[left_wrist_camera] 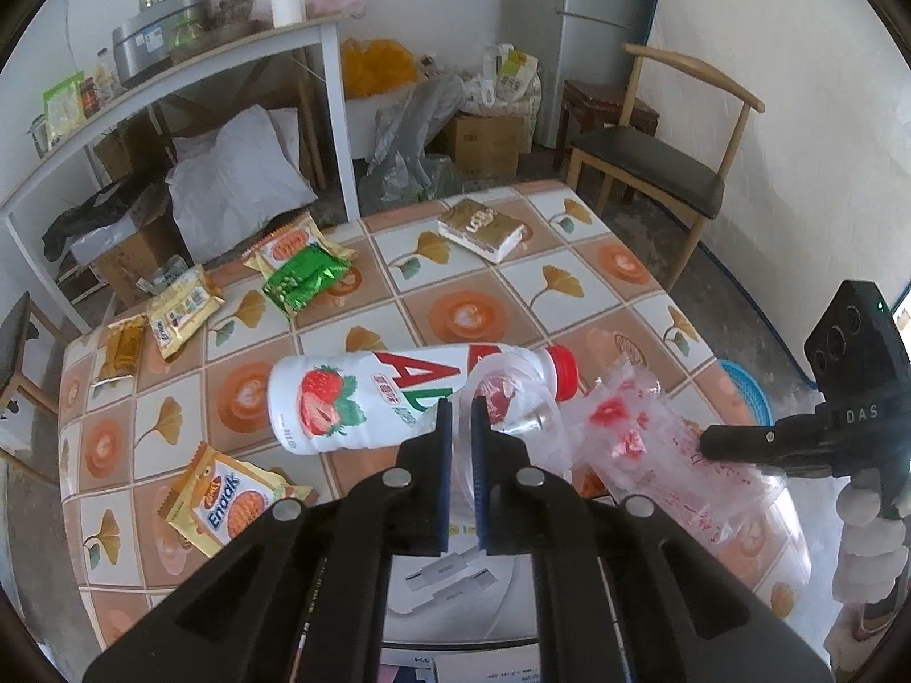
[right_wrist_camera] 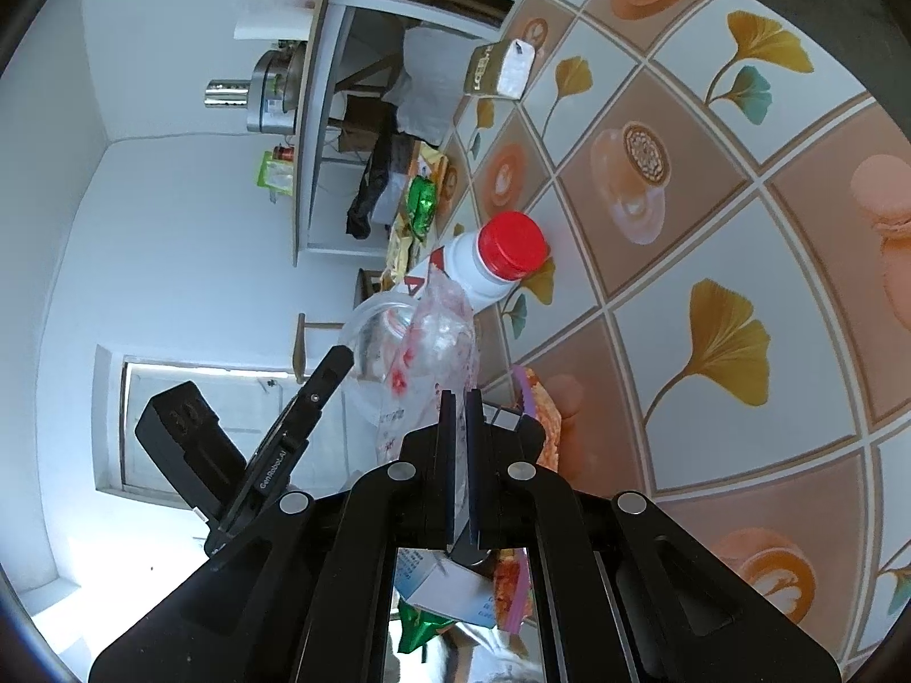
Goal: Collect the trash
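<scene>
Clear crinkled plastic bag with red print (left_wrist_camera: 632, 432) is pinched at its rim by the left tool (left_wrist_camera: 461, 415), clenched on the film, and by the right tool (left_wrist_camera: 706, 444), also clamped on it. Just behind its mouth lies a white strawberry-drink bottle with a red cap (left_wrist_camera: 364, 398) on its side on the tiled-pattern tabletop (left_wrist_camera: 569, 284). Farther off rest a green foil wrapper (left_wrist_camera: 302, 279), yellow biscuit packets (left_wrist_camera: 228, 501) and a gold tissue pack (left_wrist_camera: 484, 227).
</scene>
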A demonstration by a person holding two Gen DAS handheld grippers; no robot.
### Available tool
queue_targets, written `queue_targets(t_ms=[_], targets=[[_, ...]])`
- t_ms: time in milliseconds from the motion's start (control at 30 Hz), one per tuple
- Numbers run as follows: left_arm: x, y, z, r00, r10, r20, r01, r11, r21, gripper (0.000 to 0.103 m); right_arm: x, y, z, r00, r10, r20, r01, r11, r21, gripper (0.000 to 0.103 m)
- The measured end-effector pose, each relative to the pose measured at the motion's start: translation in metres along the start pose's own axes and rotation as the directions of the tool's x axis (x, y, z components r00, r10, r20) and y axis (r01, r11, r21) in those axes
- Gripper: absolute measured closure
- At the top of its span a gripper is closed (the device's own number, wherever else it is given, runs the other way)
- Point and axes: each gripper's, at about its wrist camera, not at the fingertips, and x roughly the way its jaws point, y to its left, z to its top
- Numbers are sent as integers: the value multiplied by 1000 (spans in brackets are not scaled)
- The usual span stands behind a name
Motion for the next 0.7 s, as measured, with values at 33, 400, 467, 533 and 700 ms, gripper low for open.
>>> queue_targets(t_ms=[33, 400, 467, 533, 700], targets=[[-2, 1, 0, 1000, 1, 7, -1, 1000, -3, 97, -1, 0, 0, 1000, 4, 2, -4, 1000, 0, 101], [-30, 8, 6, 996, 9, 85, -5, 999, -47, 98, -11, 5, -1, 999, 37, 28, -37, 999, -3, 101], [-34, 9, 7, 995, 11, 97, -6, 999, -53, 98, -14, 6, 0, 998, 42, 36, -42, 999, -5, 101], [-38, 11, 8, 994, 15, 109, -8, 998, -63, 98, -18, 7, -1, 998, 46, 47, -46, 999, -8, 101], [-50, 10, 9, 991, 14, 136, -4, 997, -74, 98, -31, 9, -2, 996, 56, 74, -55, 998, -10, 101]])
